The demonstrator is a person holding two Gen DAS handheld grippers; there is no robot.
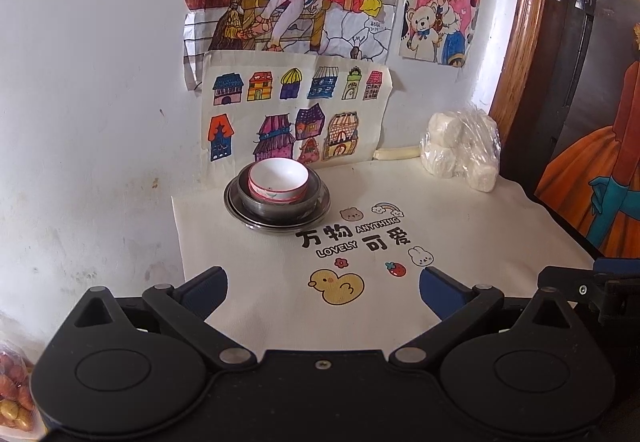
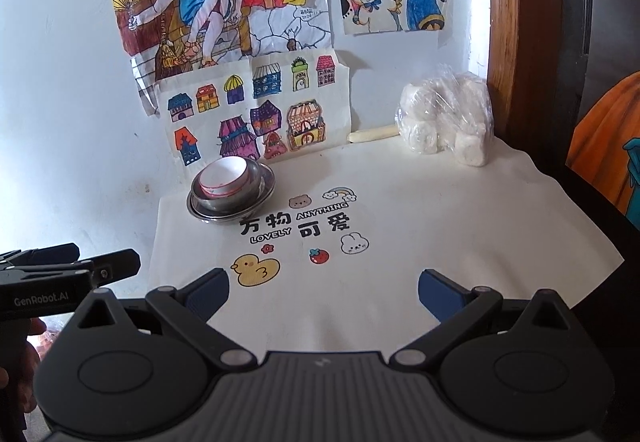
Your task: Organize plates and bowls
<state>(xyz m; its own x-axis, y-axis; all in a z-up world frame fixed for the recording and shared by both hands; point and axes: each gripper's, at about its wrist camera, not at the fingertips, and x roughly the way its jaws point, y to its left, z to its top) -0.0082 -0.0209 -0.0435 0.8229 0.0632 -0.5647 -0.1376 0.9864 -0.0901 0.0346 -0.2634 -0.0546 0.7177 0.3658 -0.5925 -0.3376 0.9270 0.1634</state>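
A white bowl with a pink rim (image 1: pixel 278 179) (image 2: pixel 222 177) sits inside a steel bowl (image 1: pixel 276 205) (image 2: pixel 232 201), which rests on a steel plate (image 1: pixel 316 210) (image 2: pixel 266 185), all stacked at the back left of the cream cloth near the wall. My left gripper (image 1: pixel 323 288) is open and empty, well short of the stack, above the duck print. My right gripper (image 2: pixel 323 288) is also open and empty, to the right of the left one. The left gripper's body (image 2: pixel 60 274) shows at the left edge of the right wrist view.
A cream cloth (image 1: pixel 460 234) with printed cartoons covers the table. A plastic bag of white rolls (image 1: pixel 460 145) (image 2: pixel 448 121) stands at the back right. Children's drawings (image 1: pixel 296 113) hang on the white wall. A dark wooden frame (image 1: pixel 520 41) borders the right. A bag of orange candies (image 1: pixel 14 390) lies at lower left.
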